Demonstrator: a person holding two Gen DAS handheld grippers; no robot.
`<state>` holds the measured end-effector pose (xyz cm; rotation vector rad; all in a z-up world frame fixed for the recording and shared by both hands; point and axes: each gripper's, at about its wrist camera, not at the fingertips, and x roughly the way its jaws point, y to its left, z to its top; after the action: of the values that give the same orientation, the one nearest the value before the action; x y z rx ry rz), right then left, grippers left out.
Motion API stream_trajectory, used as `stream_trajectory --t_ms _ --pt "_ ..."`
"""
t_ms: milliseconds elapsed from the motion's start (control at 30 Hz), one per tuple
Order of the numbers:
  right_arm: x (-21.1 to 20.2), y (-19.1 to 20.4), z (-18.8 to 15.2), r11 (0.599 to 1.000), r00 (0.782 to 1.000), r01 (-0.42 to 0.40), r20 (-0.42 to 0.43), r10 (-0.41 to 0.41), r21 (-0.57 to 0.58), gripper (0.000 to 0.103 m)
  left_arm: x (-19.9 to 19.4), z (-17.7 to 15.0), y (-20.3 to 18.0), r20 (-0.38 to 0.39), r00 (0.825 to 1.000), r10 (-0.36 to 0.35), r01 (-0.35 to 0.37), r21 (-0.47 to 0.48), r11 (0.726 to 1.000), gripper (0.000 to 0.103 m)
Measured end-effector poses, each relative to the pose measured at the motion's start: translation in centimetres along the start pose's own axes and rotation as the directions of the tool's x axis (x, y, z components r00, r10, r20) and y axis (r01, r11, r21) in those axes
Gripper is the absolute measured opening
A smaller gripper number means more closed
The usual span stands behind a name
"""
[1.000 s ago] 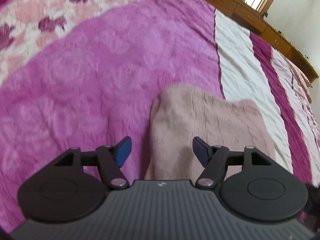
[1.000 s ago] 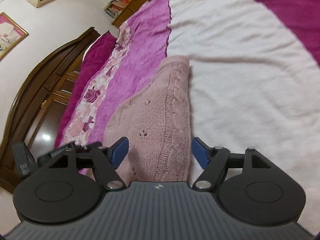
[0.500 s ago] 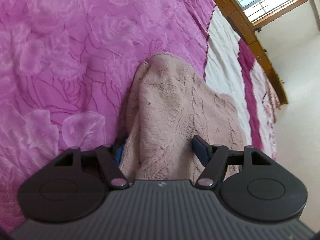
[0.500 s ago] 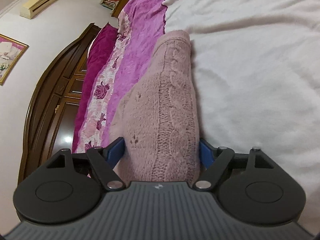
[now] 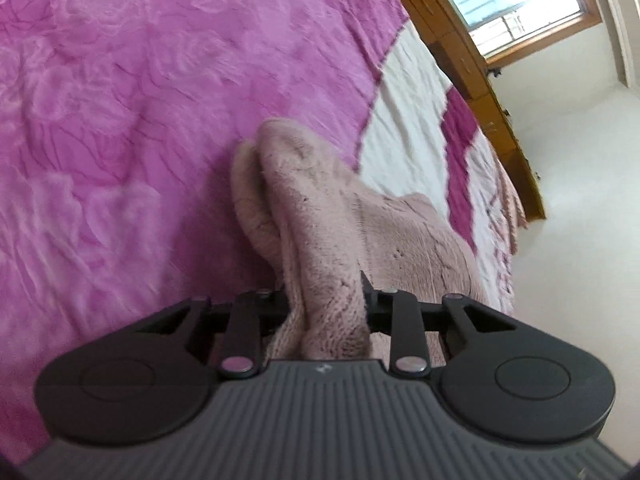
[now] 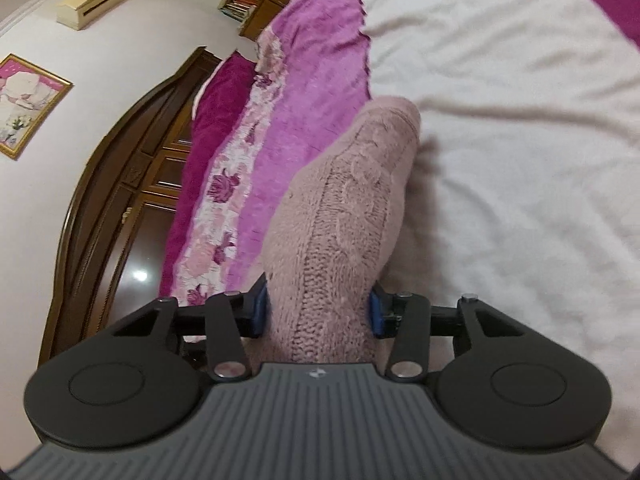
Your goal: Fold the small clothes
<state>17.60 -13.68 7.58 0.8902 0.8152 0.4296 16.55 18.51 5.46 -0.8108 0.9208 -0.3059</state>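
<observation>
Since earlier frame, both jaws were closing on pink knit garment (image 5: 320, 248): left gripper (image 5: 325, 298) and right gripper (image 6: 316, 312) pinched bunched folds. Advice: lift evenly over bed (image 6: 500, 120), keep edge taut.

The bed (image 5: 120, 128) wore a quilt in stripes — magenta rose-embossed, white (image 6: 500, 128), a floral band (image 6: 224, 216) toward the headboard edge. A pink knit (image 6: 340, 208) lay across the magenta-white seam — bunched, partly raised off the quilt.

Two close wrist views, shared knit garment (image 5: 320, 216)
</observation>
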Motion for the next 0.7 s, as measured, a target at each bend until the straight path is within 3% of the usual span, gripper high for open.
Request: stream_trajectory --t_ms 200,400,567,700 --pt "-6.4 1.4 -0.7 0.998 1.000 0.021 0.001 -0.021 -0.051 0.051 -1.0 -3.2 -3.1 -0.044 0.998 -0.046 0.047 0.011 0.999 0.029" --pt "-13.6 -0.7 -3.0 0.999 0.999 0.032 0.018 -0.032 -0.002 0.051 -1.1 -8.3 -5.8 -0.111 0.993 -0.048 0.055 0.056 0.997 0.029" --pt "-17.9 -3.8 -5.5 0.997 0.997 0.078 0.002 -0.078 0.017 0.051 -0.6 -12.4 -6.8 -0.157 0.988 0.012 0.010 0.141 0.990 0.030" --pt "-18.4 -6.6 -7.6 0.991 0.992 0.128 -0.022 -0.127 0.028 0.051 0.3 -14.6 -6.4 -0.155 0.981 0.117 -0.079 0.229 0.970 0.030"
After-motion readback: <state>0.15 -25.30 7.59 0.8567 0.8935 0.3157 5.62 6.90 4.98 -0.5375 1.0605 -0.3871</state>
